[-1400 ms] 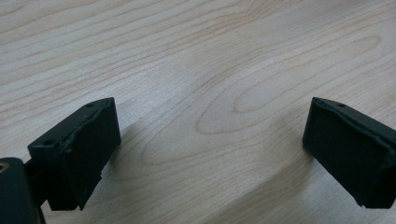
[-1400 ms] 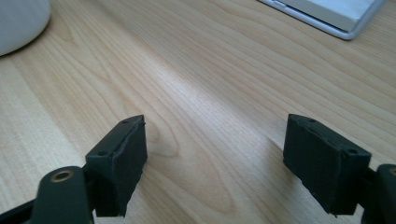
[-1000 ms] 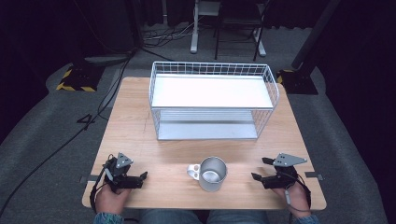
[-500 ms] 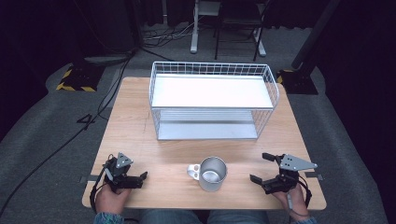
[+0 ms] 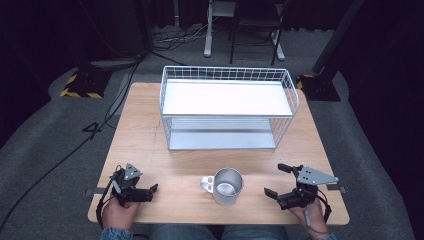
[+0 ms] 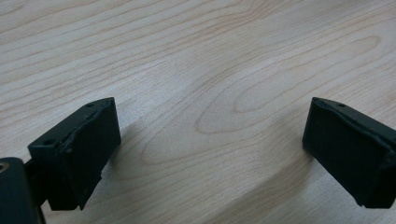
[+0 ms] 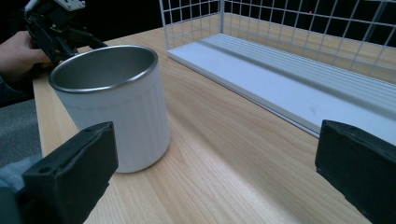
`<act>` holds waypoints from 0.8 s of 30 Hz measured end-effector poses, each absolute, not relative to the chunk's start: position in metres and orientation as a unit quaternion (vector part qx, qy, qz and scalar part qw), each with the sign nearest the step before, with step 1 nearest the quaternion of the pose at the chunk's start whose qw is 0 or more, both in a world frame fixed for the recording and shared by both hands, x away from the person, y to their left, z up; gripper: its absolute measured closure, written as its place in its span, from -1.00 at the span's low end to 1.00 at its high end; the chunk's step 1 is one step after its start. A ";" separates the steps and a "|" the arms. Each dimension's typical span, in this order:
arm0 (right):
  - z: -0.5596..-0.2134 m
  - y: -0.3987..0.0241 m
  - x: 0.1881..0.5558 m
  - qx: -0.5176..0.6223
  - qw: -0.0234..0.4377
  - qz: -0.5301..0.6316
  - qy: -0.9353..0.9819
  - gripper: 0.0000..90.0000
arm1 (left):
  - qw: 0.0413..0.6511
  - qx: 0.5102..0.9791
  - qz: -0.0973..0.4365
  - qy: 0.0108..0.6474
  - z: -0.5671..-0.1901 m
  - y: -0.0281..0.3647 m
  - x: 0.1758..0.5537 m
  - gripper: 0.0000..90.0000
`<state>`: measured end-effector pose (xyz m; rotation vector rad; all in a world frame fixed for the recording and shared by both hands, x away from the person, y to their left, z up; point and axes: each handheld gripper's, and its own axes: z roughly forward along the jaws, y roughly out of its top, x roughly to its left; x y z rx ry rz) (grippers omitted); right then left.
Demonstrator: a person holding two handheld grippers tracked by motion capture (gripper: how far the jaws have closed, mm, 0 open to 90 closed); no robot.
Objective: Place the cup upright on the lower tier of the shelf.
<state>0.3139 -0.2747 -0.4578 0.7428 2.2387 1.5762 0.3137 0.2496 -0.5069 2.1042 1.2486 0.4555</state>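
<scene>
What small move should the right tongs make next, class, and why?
Probably ease the right tongs leftward toward the metal mug: their jaws stand wide open, facing it, with bare tabletop between, while the left tongs point elsewhere.

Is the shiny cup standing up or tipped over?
Standing up. The cup rests on its base on the table, open mouth upward.

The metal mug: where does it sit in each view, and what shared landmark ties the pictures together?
High view: the metal mug stands at bottom centre on the table, between the two hands, handle pointing to the picture's left.
Left gripper view: bare wooden table between the open tongs, so no mug to match here.
Right gripper view: the mug is at left, just beyond the left jaw.
Shared landmark: the white wire basket, beyond the mug in both.
</scene>
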 end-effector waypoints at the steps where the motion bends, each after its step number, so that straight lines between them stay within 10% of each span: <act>1: -0.457 -0.273 0.314 0.257 0.152 0.550 0.780 -1.00 | 0.320 0.801 0.174 0.475 -0.507 0.250 0.314 -0.90; 24: -0.460 -0.209 0.308 0.195 0.115 0.537 0.812 -1.00 | 0.320 0.801 0.174 0.475 -0.507 0.250 0.314 -0.90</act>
